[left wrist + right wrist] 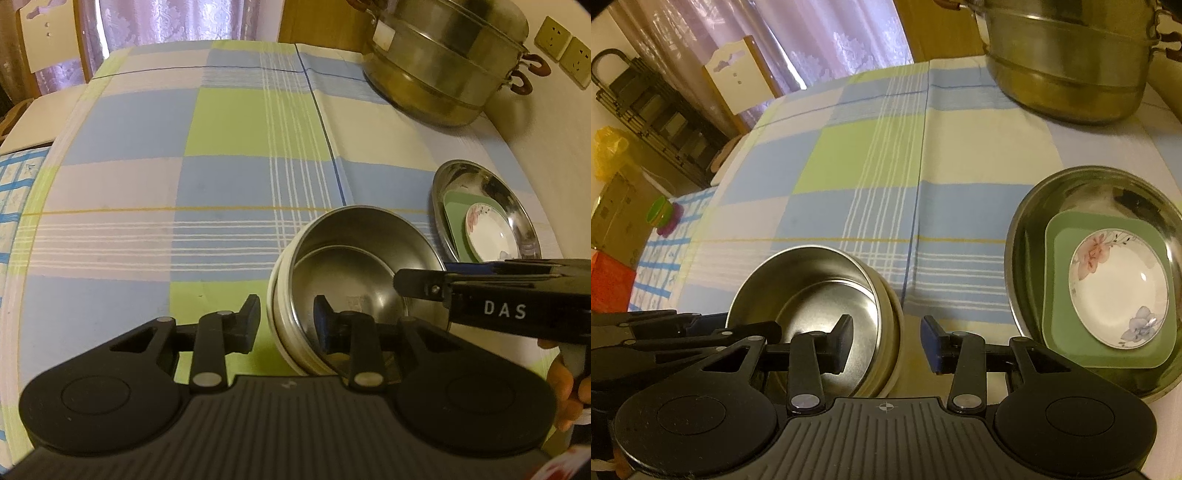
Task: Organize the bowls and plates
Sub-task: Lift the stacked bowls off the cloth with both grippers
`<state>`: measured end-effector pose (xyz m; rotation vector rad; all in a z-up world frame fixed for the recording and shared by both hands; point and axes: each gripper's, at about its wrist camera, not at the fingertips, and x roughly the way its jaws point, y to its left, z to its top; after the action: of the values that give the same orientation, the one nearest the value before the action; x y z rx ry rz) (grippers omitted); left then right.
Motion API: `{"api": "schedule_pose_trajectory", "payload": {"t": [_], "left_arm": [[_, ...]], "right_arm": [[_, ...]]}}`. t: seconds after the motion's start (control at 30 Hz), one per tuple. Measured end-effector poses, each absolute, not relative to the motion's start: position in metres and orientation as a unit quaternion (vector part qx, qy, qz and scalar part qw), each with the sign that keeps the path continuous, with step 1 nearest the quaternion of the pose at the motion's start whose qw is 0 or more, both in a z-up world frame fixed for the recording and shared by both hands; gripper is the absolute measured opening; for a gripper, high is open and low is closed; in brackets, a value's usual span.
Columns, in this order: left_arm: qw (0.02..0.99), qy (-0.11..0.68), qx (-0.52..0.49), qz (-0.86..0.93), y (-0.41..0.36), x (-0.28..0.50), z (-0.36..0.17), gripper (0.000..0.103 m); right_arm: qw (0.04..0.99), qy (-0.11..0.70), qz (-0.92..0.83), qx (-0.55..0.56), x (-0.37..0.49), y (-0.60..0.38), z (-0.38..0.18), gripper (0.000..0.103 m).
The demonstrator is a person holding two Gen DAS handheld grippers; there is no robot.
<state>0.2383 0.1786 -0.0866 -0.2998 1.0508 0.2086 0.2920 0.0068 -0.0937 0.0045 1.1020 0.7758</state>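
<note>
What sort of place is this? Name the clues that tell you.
Probably a home dining or kitchen corner: a checked tablecloth over a table, a tiered metal steamer pot, and lace curtains behind.

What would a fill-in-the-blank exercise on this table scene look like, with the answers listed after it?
1. The floral saucer lies on a square ____ plate.
2. That plate sits in a wide steel ____.
3. The steel bowl is nested inside a ____ bowl.
4. The tall steamer pot stands at the table's ____ end.

Answers: green; dish; white; far
</note>
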Motion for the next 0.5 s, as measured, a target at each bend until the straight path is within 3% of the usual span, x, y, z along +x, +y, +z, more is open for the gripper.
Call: {"api": "schedule_pose_trajectory", "payload": {"t": [0.17, 0.27, 0.5], "left_arm": [[0.847, 0.504, -0.142, 0.093, 0.1786, 0.2416, -0.0903, 0.026], [0.848, 0.505, -0.134, 0.092, 0.179, 0.2429, -0.0917, 0.023], [0.851, 0.506, -0.119, 0.078, 0.1784, 0.2477, -0.0925, 0.019]], "right_arm": [[0.78, 0.515, 0.356, 0.003, 0.2937, 0.0079, -0.0977, 0.041], [0.776, 0.521, 0.355, 0.004, 0.2942, 0.0067, -0.0997, 0.024], [0.778, 0.529, 0.338, -0.007, 0.2845, 0.0078, -0.0963, 0.023]]}}
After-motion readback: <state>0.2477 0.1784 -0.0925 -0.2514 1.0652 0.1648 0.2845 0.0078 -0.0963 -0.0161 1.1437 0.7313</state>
